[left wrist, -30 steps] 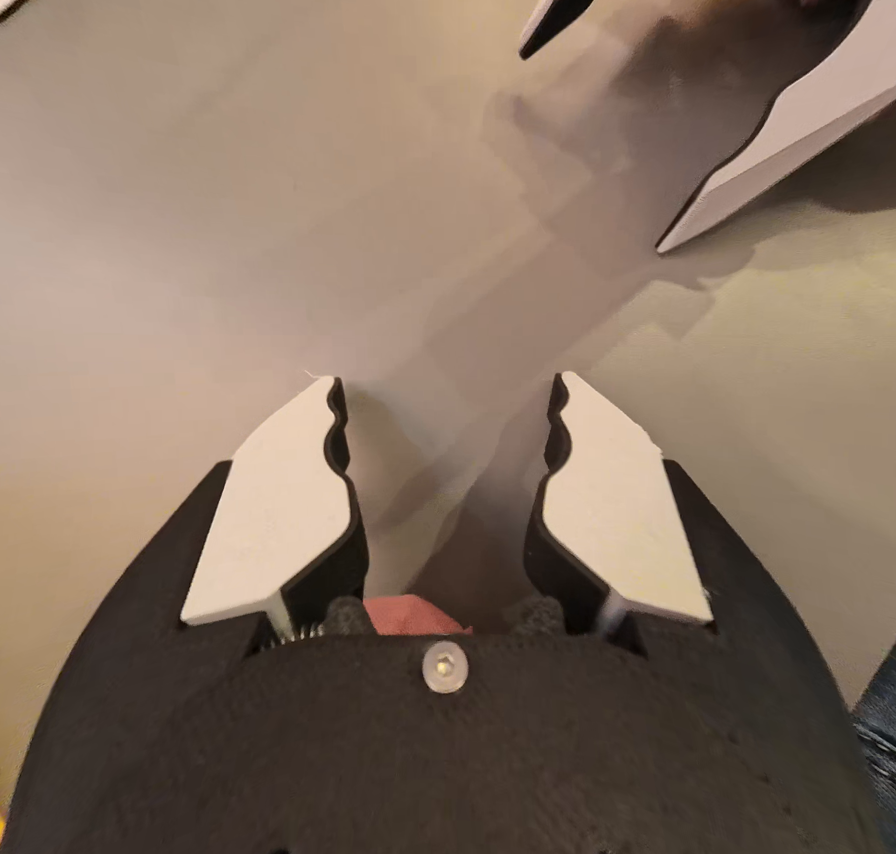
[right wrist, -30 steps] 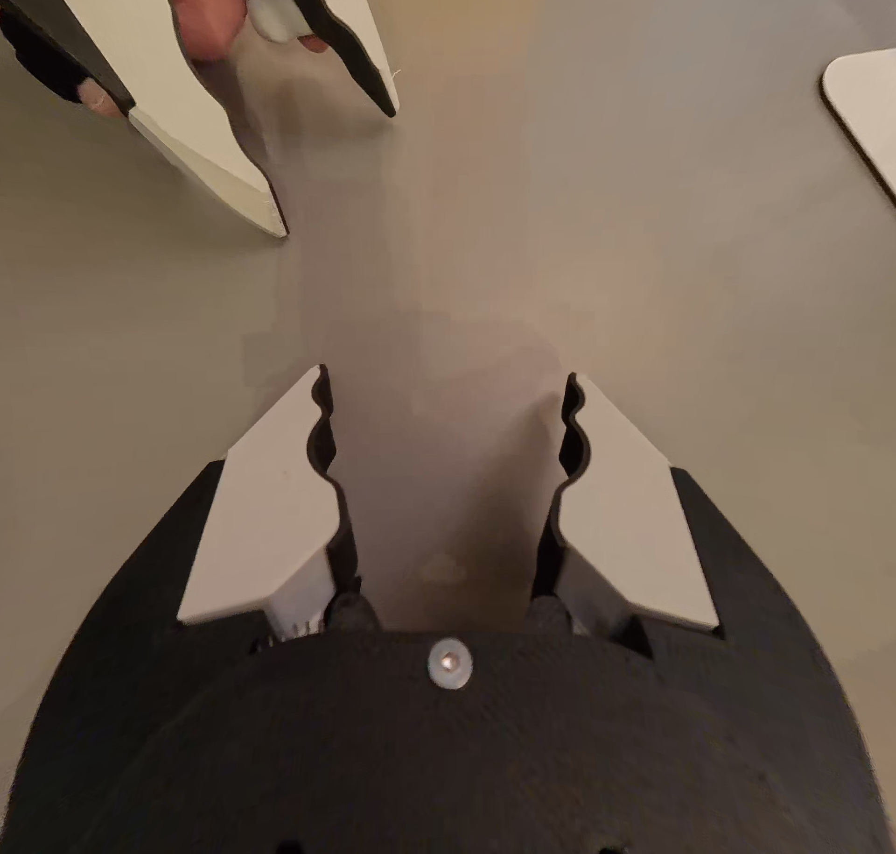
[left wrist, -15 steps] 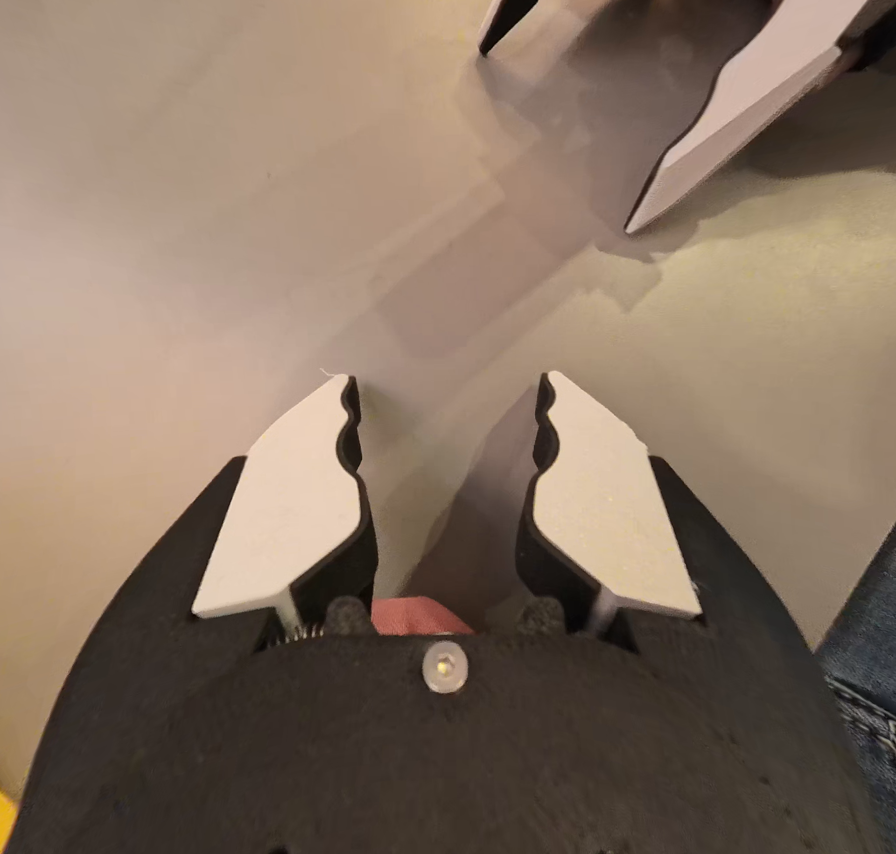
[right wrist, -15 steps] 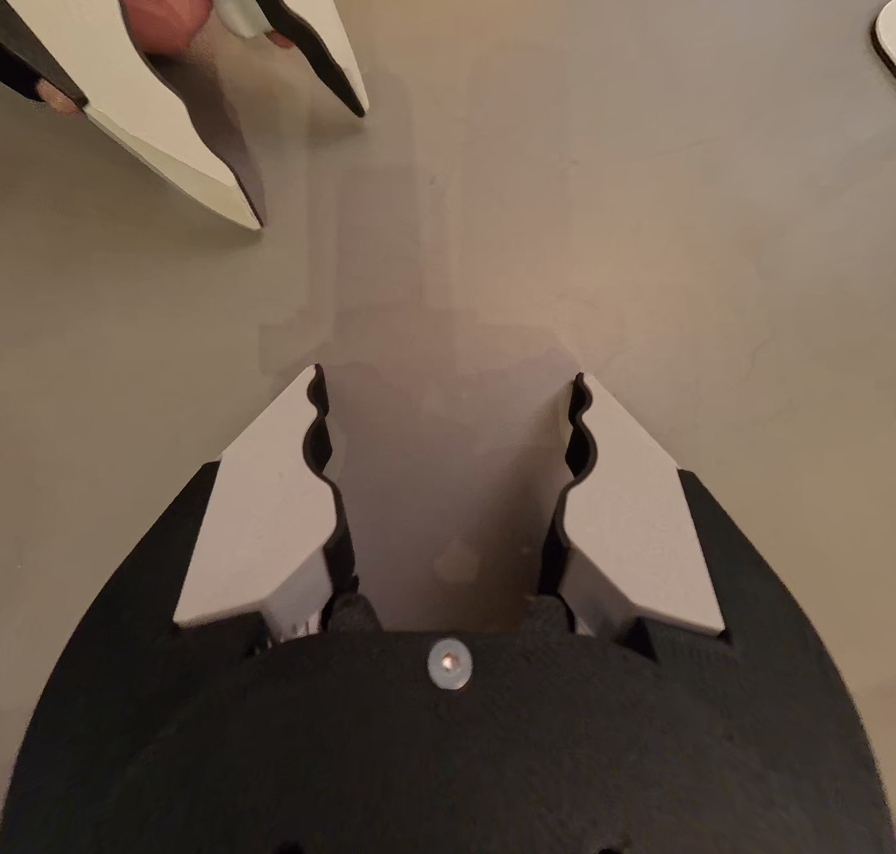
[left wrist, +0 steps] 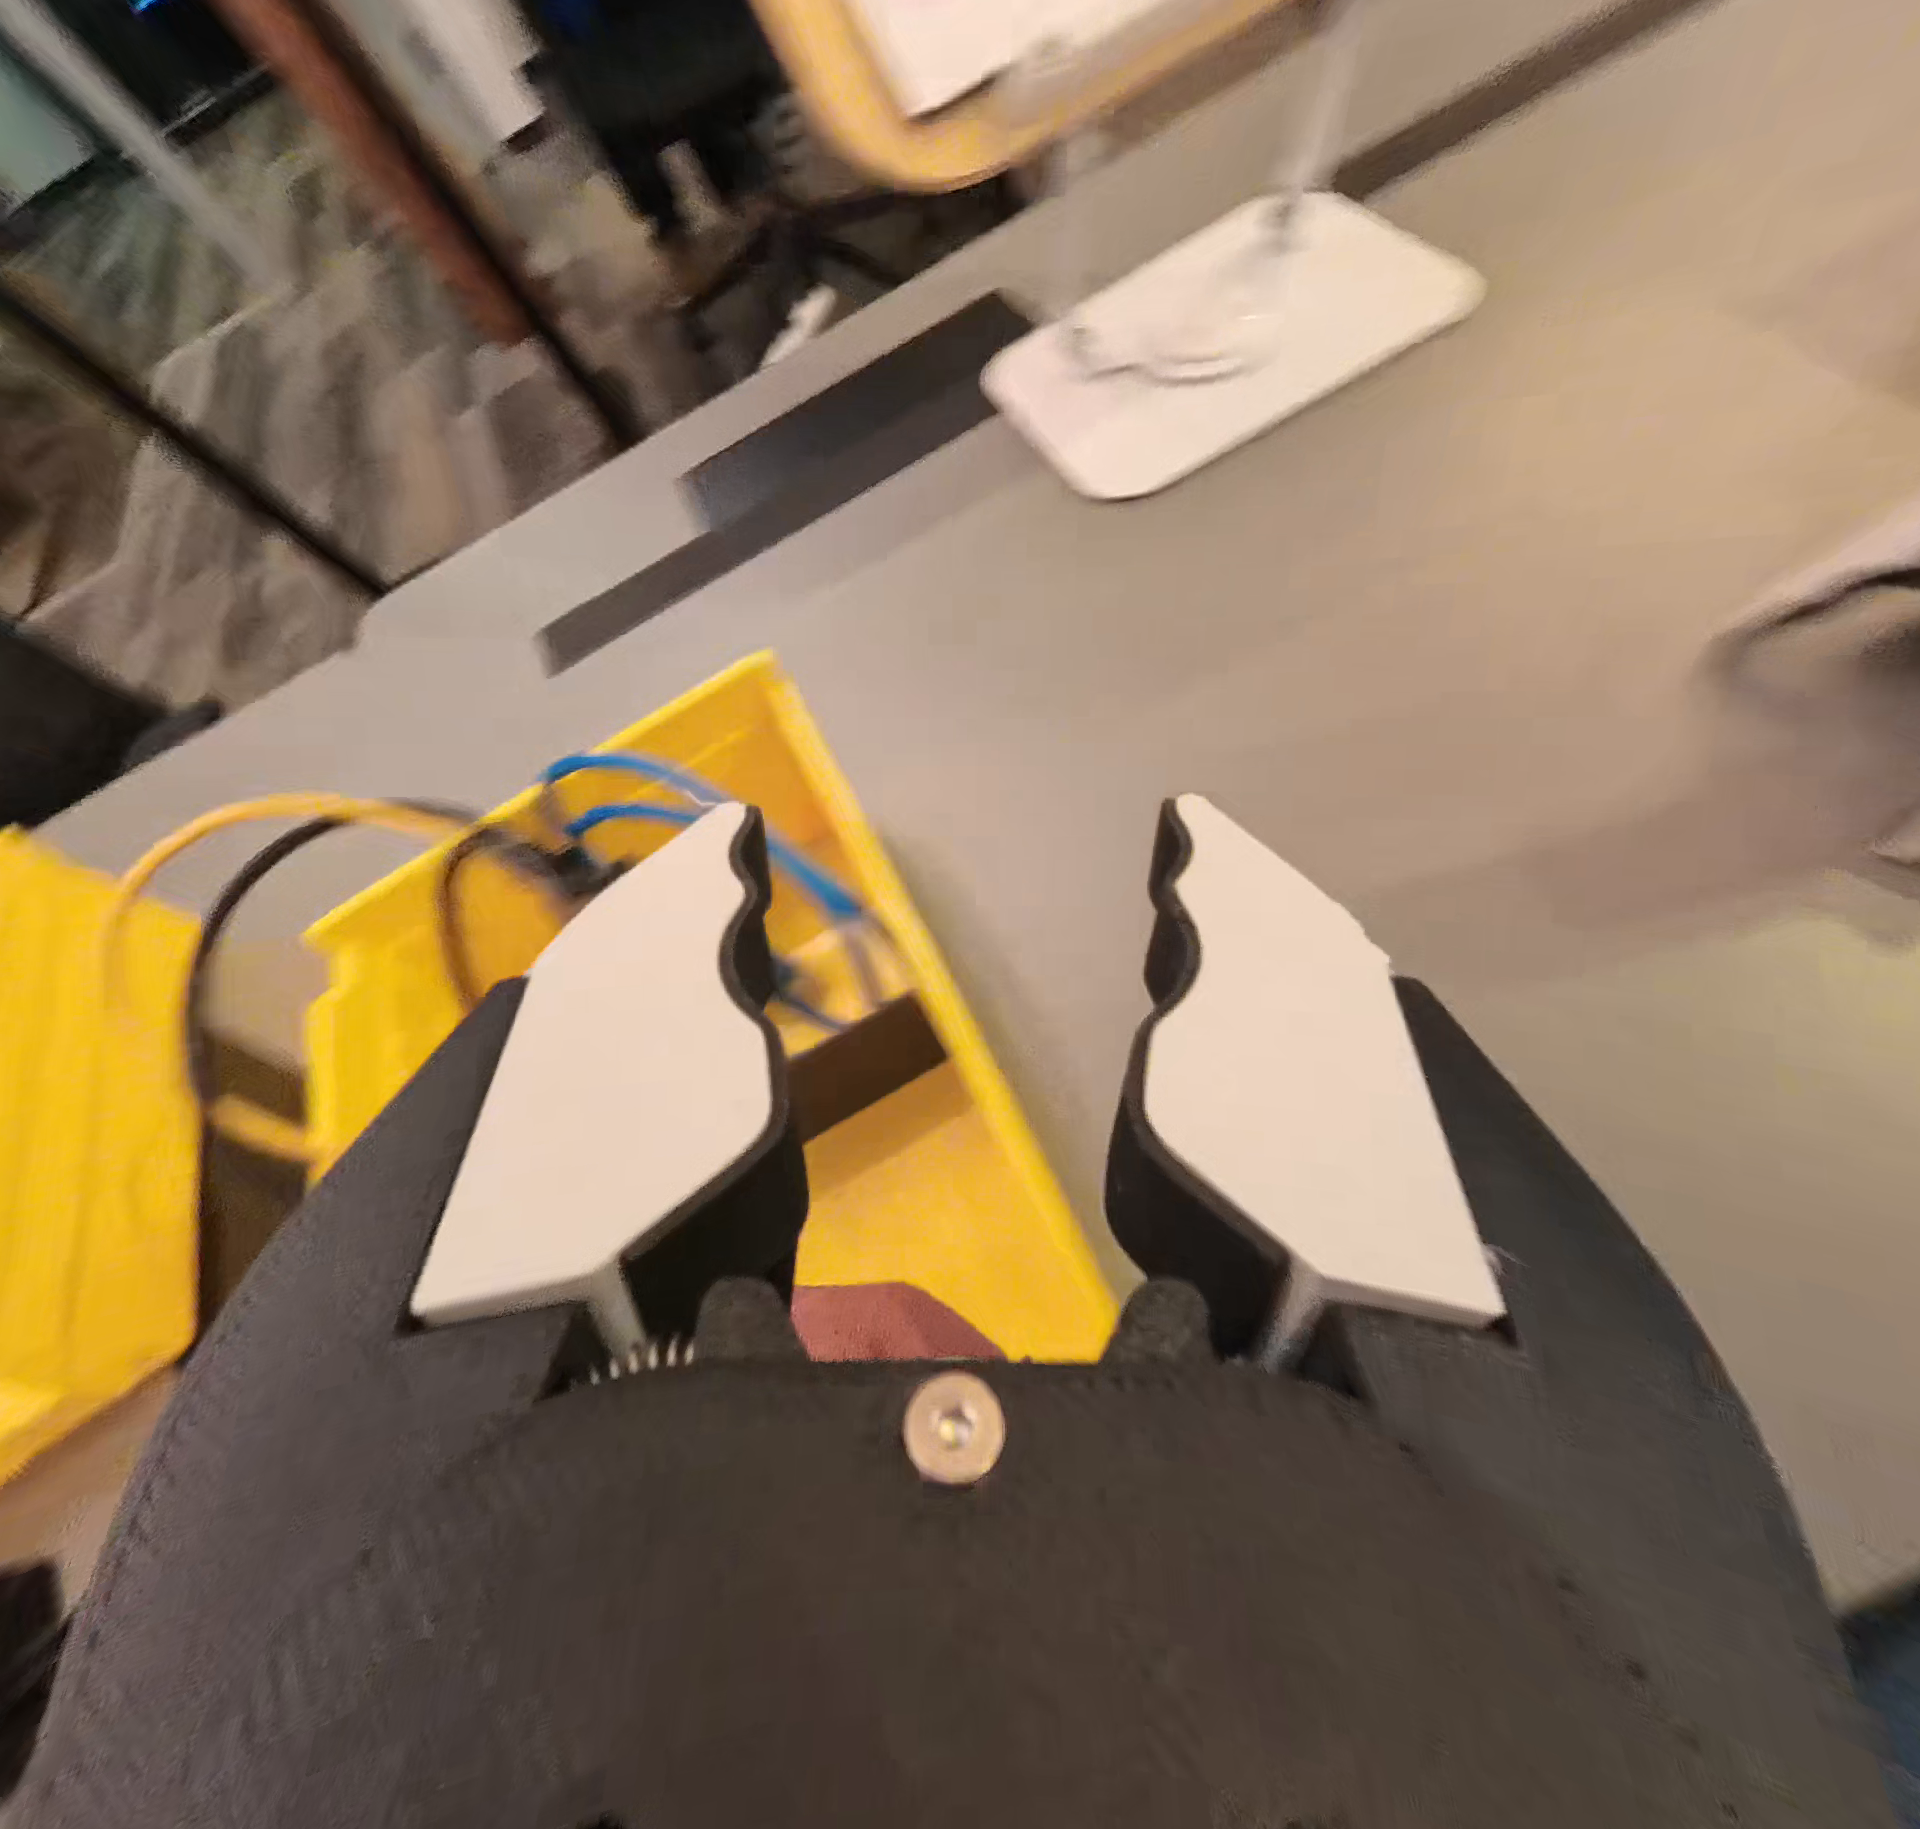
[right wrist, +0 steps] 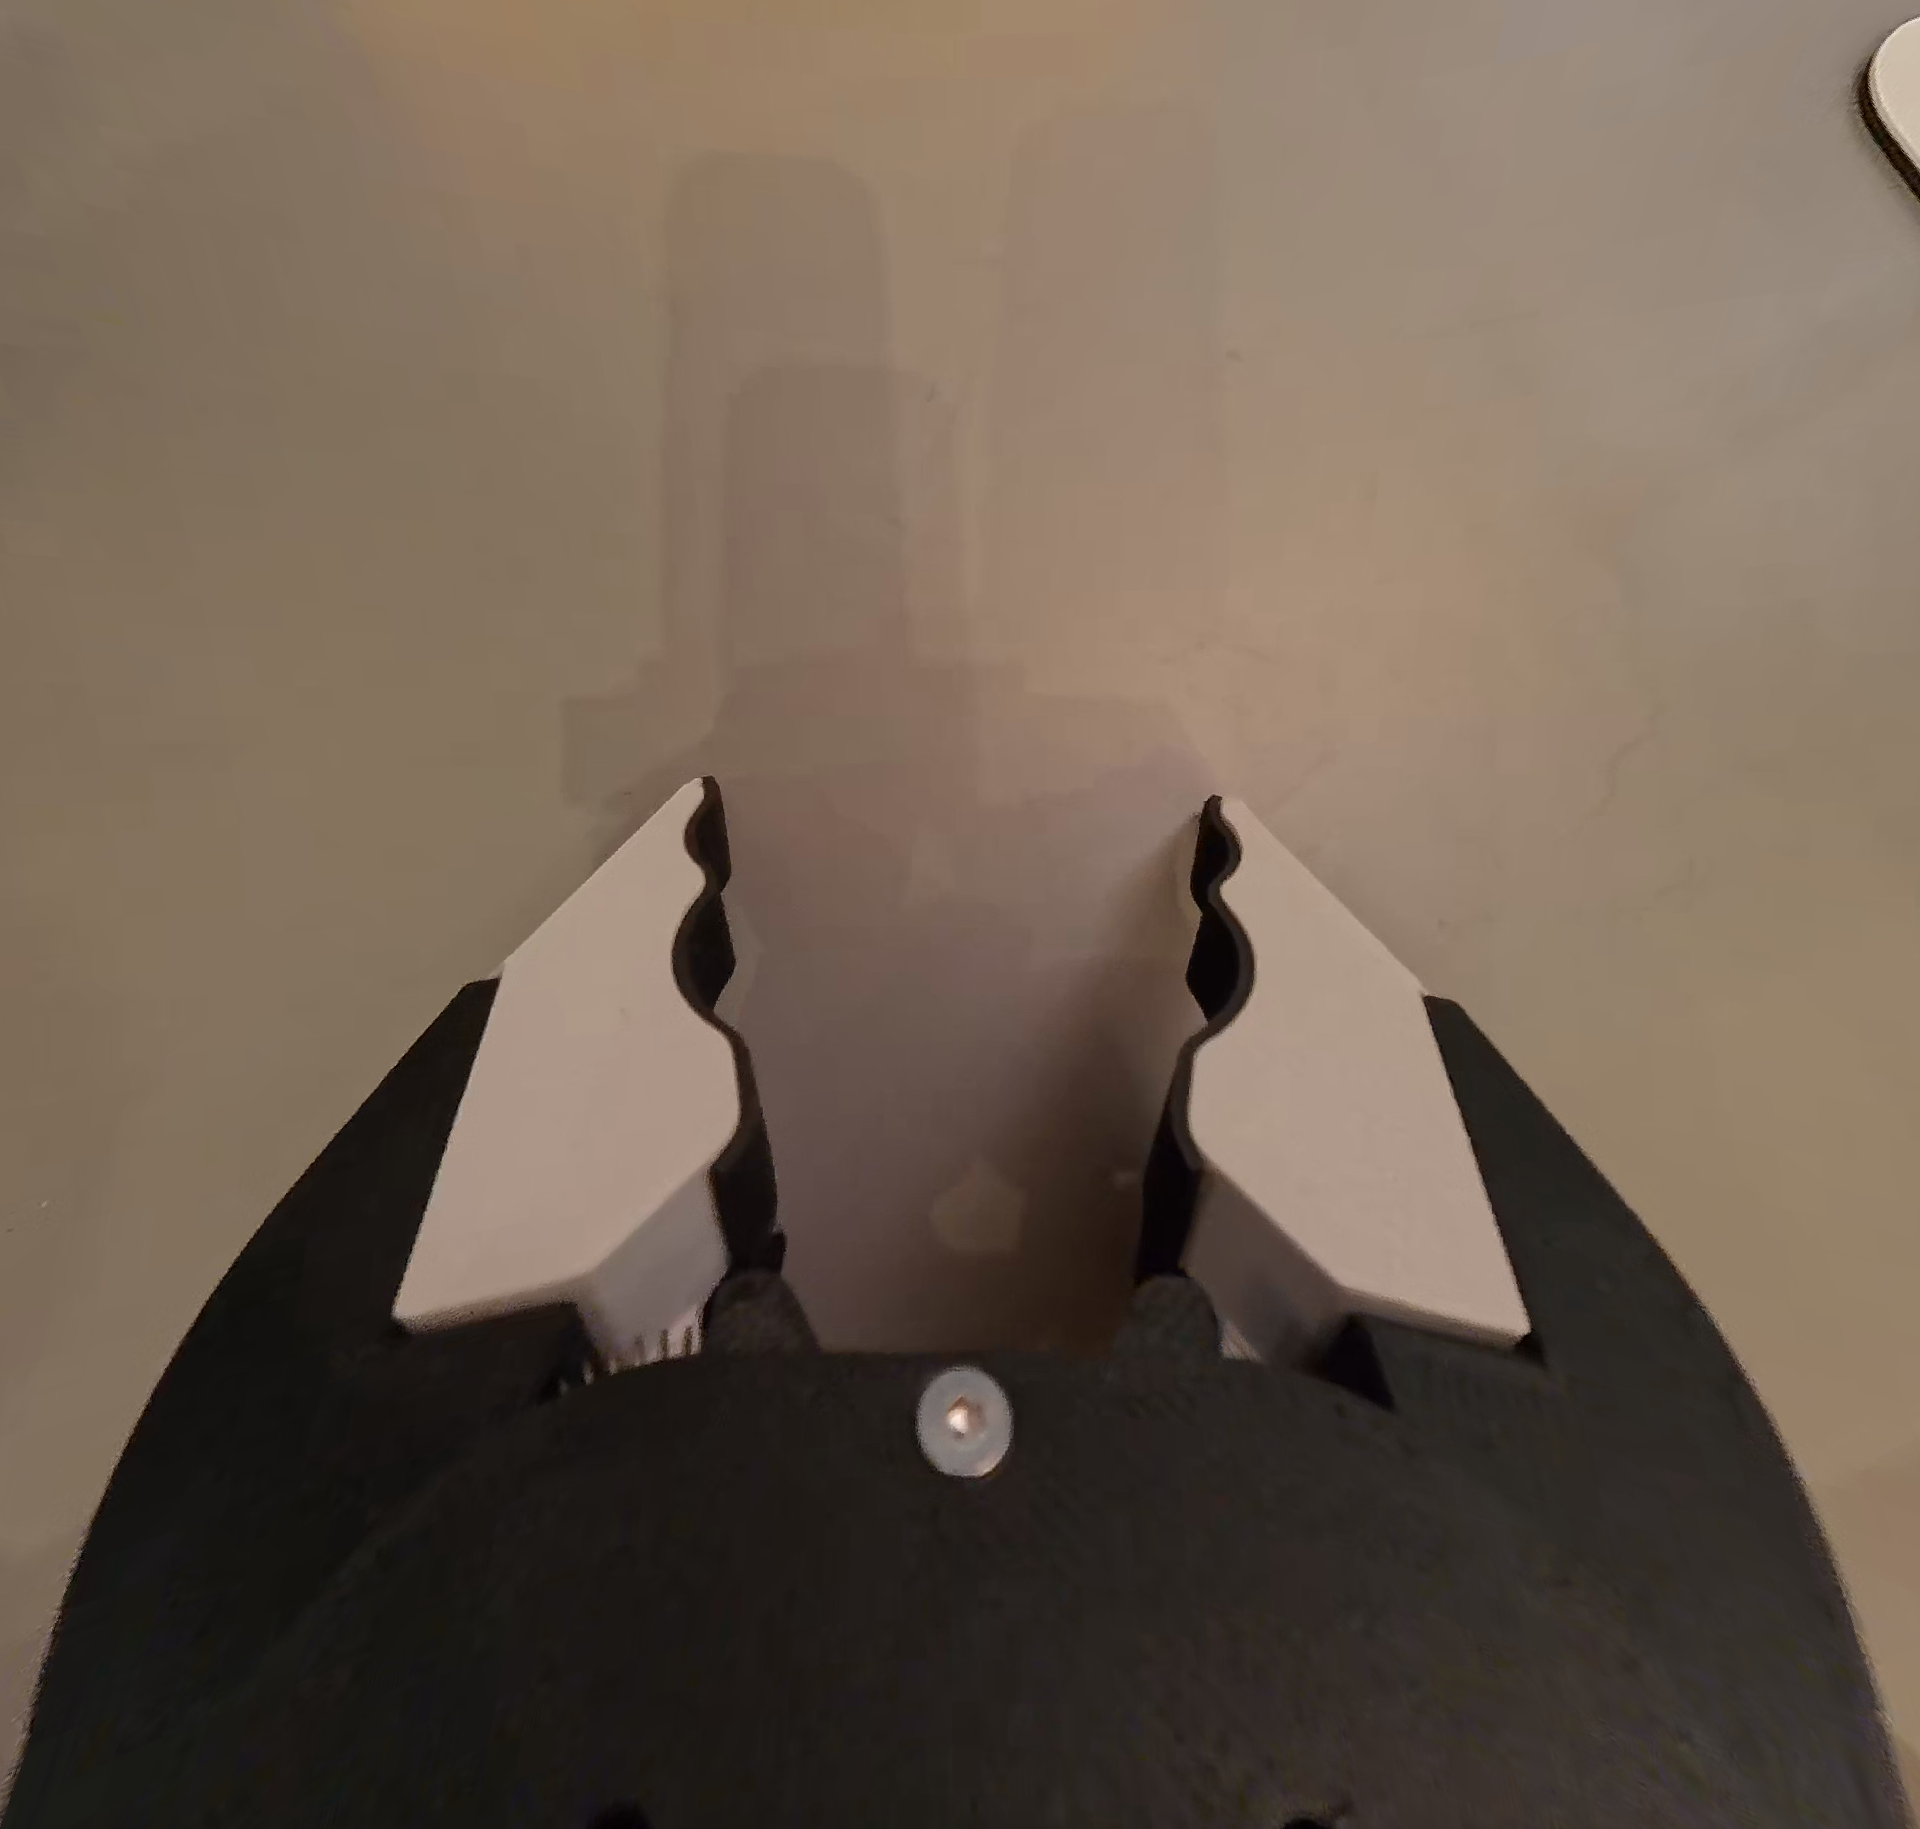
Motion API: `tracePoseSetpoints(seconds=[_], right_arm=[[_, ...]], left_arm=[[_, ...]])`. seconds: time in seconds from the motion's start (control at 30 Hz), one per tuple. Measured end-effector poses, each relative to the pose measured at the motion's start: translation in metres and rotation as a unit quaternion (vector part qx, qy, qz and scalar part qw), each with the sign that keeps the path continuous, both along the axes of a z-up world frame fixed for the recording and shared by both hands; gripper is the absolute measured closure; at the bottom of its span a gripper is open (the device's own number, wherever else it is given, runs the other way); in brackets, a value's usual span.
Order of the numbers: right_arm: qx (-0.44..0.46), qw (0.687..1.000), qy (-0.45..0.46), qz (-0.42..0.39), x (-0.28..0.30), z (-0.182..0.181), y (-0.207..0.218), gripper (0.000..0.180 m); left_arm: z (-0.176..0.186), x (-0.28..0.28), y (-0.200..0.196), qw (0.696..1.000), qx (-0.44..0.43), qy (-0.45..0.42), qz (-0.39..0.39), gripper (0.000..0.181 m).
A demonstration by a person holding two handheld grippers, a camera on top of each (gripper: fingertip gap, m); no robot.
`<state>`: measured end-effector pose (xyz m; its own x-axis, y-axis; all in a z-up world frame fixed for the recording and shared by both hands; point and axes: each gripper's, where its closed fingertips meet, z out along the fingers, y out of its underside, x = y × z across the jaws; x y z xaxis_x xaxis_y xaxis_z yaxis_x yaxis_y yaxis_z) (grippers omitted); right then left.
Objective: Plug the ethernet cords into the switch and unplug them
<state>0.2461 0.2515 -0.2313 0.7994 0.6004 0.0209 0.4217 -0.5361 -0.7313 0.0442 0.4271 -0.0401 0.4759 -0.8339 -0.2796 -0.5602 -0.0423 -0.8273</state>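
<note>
So my left gripper (left wrist: 961,880) is spread wide with nothing in it, pointed down over the grey worktop (left wrist: 1351,688). Off its left finger sits a yellow tray (left wrist: 935,1187), an open plastic thing with blue cords (left wrist: 644,792) looping over it, plus a yellow cord (left wrist: 260,823) and a black cord (left wrist: 208,948) trailing off to the side. My guess is the tray is there to keep the switch and cords from sliding around when I push a plug in. There's a dark bar (left wrist: 873,1052) lying across the inside, but the view is smeared, so I can't tell if that's the switch or which cords are plugged in.

My right gripper (right wrist: 961,834) is also wide apart and empty, hovering over bare worktop with just its own shadow underneath, well apart from the tray as far as I can see. A white lamp base (left wrist: 1236,345) sits further back.

I reckon nothing's started yet: I'd bring the left one over the blue cords first.
</note>
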Motion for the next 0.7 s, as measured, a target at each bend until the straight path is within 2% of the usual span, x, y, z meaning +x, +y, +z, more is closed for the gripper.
tracePoseSetpoints(seconds=[0.13,0.23,0.3,0.47,0.6,0.7], right_arm=[[0.0,1.0,0.0,0.0,0.0,0.0,0.0,0.092],[0.002,1.0,-0.002,-0.001,0.0,0.0,0.0,0.093],[0.004,1.0,-0.003,-0.001,0.0,0.001,0.0,0.094],[0.001,1.0,0.0,0.0,0.0,0.0,0.0,0.095],[0.002,1.0,-0.001,0.0,0.0,0.0,0.0,0.095],[0.002,1.0,-0.001,0.0,0.0,0.0,0.0,0.095]], left_arm=[[-0.031,-0.048,0.089,0.991,-0.074,0.018,0.107,0.103],[-0.054,-0.05,0.119,0.981,-0.155,-0.01,0.119,0.103],[-0.06,-0.052,0.14,0.979,-0.152,0.004,0.135,0.105],[-0.088,-0.057,0.175,0.967,-0.181,0.091,0.158,0.104],[-0.12,-0.054,0.181,0.946,-0.253,0.142,0.141,0.1],[-0.133,-0.046,0.182,0.939,-0.284,0.144,0.129,0.095]])
